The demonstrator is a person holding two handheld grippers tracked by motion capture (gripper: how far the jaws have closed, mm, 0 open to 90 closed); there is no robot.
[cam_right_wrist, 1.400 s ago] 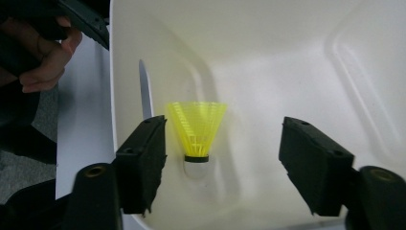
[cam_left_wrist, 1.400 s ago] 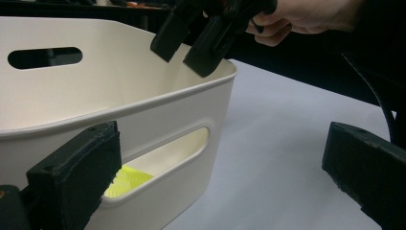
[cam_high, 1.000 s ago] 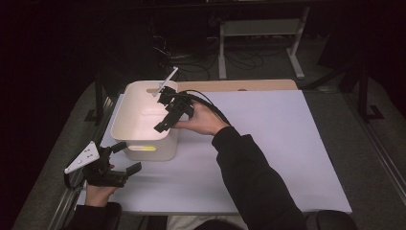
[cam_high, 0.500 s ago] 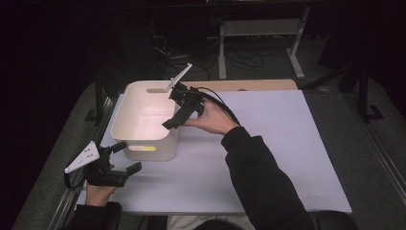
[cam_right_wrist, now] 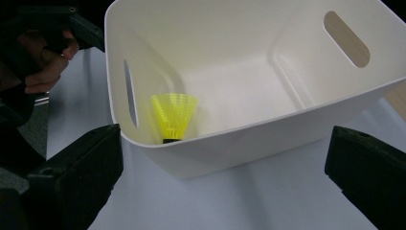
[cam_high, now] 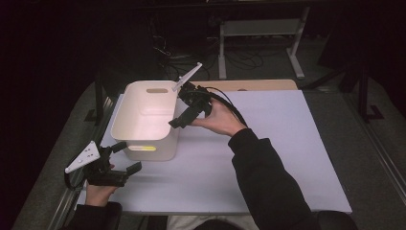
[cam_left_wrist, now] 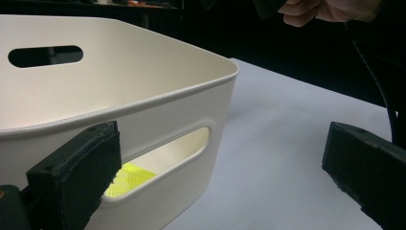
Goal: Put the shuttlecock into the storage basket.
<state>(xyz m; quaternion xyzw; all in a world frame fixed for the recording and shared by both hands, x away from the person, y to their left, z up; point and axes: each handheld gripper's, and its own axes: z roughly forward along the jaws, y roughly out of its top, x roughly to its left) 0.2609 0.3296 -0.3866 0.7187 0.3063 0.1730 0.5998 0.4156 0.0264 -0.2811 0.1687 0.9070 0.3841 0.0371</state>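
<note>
White table [cam_high: 268,158]: bin [cam_high: 143,125] holds yellow shuttlecock [cam_right_wrist: 173,116]; floor cables [cam_high: 239,57], probably.

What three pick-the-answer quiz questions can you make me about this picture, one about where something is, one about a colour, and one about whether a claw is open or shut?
1. Where is the shuttlecock?
A. On the white mat
B. Inside the tub
C. Between the jaws of the right gripper

2. What colour is the shuttlecock's skirt?
A. Yellow
B. Red
C. Blue

3. How do the right gripper's jaws stand?
A. Shut on the shuttlecock
B. Shut on the tub's rim
C. Open, with nothing between them

Answers:
1 B: the right gripper view shows it standing on the tub's floor, close to the wall with the slot handle.
2 A: the skirt is bright yellow, and it also shows through the slot in the left gripper view.
3 C: both black jaws stand wide apart, and the tub lies beyond them.
</note>
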